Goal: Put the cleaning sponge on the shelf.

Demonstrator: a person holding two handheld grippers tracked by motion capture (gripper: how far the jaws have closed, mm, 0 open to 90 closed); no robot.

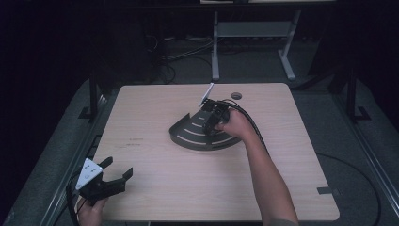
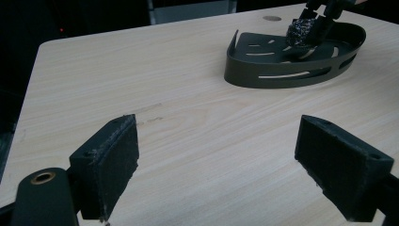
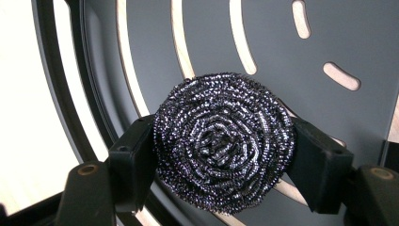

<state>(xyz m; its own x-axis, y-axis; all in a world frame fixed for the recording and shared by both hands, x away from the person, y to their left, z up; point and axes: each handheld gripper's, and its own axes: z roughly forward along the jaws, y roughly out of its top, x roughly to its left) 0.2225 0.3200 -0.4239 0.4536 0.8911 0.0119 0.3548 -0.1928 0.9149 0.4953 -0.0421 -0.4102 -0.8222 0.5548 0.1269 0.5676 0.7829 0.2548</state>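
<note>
A dark metal corner tray (image 1: 188,134) with slots in its floor lies at the middle of the table. Over it my right gripper (image 1: 212,126) points down, shut on a round steel wool scourer (image 3: 223,143); both pads press its sides. The scourer (image 2: 301,32) hangs just above the tray floor (image 3: 263,37), inside the tray's wall (image 2: 277,77). My left gripper (image 1: 120,175) rests near the table's front left corner, open, with bare tabletop between its pads (image 2: 110,165).
The light wooden table (image 1: 155,183) has a round cable hole (image 1: 236,95) at the back. Table legs and cables stand on the dark floor behind. A cable (image 1: 251,122) trails from my right gripper along the forearm.
</note>
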